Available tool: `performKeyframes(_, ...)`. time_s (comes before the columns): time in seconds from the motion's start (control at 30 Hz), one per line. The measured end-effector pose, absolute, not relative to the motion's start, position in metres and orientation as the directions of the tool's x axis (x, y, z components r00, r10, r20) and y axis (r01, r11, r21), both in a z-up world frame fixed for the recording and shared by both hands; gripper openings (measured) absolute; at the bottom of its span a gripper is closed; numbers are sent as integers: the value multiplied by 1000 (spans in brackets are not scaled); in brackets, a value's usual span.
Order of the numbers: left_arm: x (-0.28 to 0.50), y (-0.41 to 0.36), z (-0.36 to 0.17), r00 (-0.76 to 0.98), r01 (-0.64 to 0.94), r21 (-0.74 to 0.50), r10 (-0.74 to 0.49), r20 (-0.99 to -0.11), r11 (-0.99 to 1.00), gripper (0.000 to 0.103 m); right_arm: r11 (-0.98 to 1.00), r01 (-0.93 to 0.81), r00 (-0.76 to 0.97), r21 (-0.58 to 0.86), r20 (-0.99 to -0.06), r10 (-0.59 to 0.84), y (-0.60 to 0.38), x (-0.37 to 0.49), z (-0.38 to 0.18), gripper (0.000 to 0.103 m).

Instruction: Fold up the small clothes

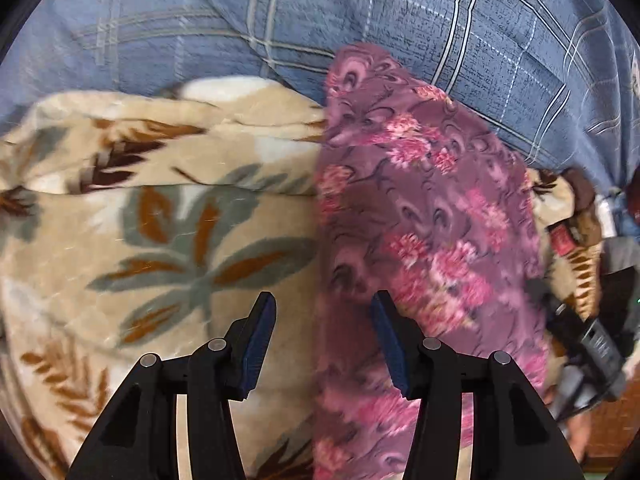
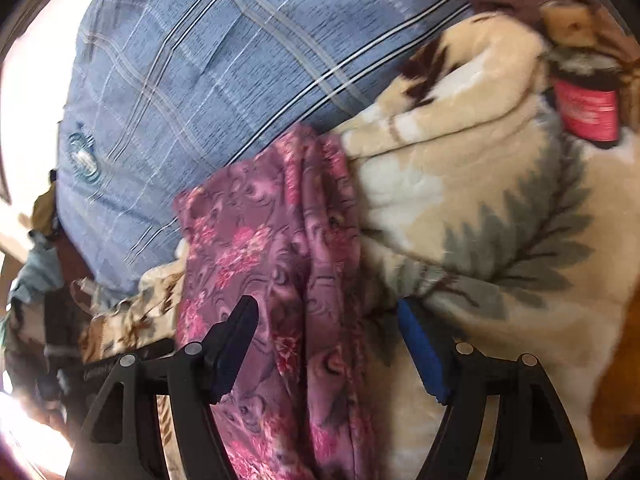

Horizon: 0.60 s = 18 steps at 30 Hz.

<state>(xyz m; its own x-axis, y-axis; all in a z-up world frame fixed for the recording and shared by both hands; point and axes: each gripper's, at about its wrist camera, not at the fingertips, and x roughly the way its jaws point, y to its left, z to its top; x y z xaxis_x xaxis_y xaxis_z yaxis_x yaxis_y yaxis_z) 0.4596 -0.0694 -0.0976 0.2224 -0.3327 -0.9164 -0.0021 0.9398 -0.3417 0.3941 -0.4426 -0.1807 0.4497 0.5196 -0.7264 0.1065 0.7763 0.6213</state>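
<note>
Biggest thing we've got here is the blue plaid cover (image 1: 400, 20), which fills the far side behind everything. In front of it is the cream blanket (image 1: 160, 220) with the grey and brown leaf print, bunched up and rumpled; it's what the clothes are sitting on. There's a red label (image 2: 588, 110) stuck on it up toward its far right corner in the right wrist view.

Draped over the blanket is the purple floral cloth (image 1: 420, 220), a long strip running from the blanket's far edge, where it touches the plaid cover, down to the near edge between our grippers. It looks loosely folded lengthwise, with a crease down the middle in the right view.

Our left gripper (image 1: 322, 344) is wide open, holding nothing, sitting right over the cloth's left edge. Our right gripper (image 2: 326, 350) is wide open too, with the cloth lying between its fingers but not pinched.
</note>
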Motion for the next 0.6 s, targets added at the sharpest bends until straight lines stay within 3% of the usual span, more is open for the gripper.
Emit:
performKeyframes(0.13, 479, -65, -123, 169, -55, -511, -497, -851, 858, 55, 736, 14, 434, 677, -667, 605, -438, 394, -184, 77)
performKeyframes(0.27, 489, -65, -141, 159, -108, -563, -544, -824, 820, 65, 737, -36, 420, 675, -659, 624, -431, 397, -182, 75)
performKeyframes(0.37, 491, -64, -145, 178, -119, -572, -550, -816, 811, 65, 766, -45, 421, 641, -684, 596, -422, 402, -182, 69)
performKeyframes(0.4, 489, -64, -145, 188, -123, -573, -548, -815, 810, 60, 781, -41, 422, 623, -698, 579, -418, 403, -181, 66)
performKeyframes(0.47, 485, -63, -143, 203, -125, -555, -527, -826, 822, 43, 811, -42, 434, 584, -720, 541, -417, 402, -178, 39)
performKeyframes(0.5, 484, -60, -141, 208, -127, -551, -521, -828, 825, 34, 832, -49, 444, 553, -734, 514, -414, 400, -173, 36)
performKeyframes(0.53, 481, -58, -137, 222, -125, -542, -509, -831, 831, 31, 846, -57, 450, 530, -743, 495, -413, 398, -169, 27)
performKeyframes(0.6, 476, -63, -123, 245, -96, -517, -483, -841, 851, 26, 881, -69, 468, 468, -765, 443, -406, 393, -155, 23)
